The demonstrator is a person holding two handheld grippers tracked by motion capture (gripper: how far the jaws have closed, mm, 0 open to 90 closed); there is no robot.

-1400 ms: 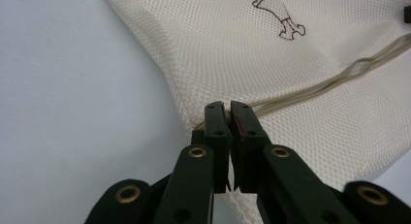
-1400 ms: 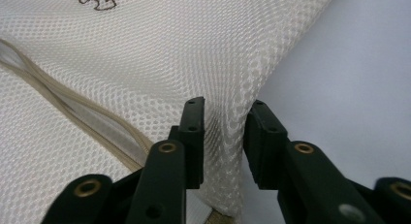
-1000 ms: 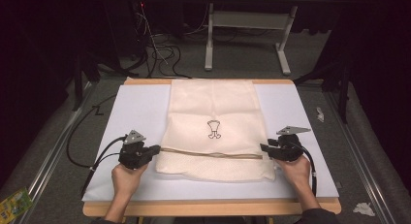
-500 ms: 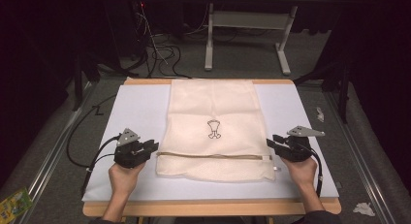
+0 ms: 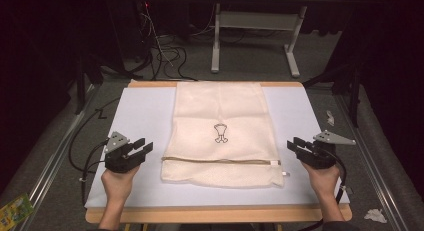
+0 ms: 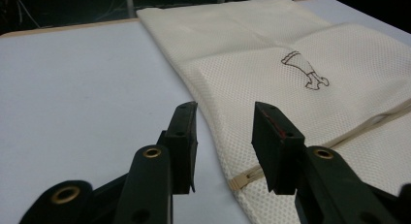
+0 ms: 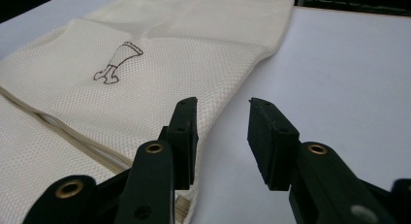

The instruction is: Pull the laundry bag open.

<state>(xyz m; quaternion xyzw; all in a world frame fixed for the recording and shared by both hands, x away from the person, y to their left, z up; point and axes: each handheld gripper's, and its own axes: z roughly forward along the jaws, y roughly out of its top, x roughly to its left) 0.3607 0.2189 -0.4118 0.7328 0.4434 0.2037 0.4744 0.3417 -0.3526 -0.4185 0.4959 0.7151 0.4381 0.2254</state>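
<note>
The mesh bag (image 5: 220,136) lies flat at the centre of the table (image 5: 140,116). The left hand-held gripper (image 5: 142,148), jaws just opened and empty, sits just left of the bag; the right hand-held gripper (image 5: 296,145), spread and empty, sits just right of it.

The right tool (image 7: 220,136) holds its jaws apart with nothing between them. The cream mesh bag (image 7: 160,69) lies left of it on the white table (image 7: 339,73), its edge under the left jaw.

Cream mesh bag (image 5: 220,136) (zipped) flat mid-table
</note>
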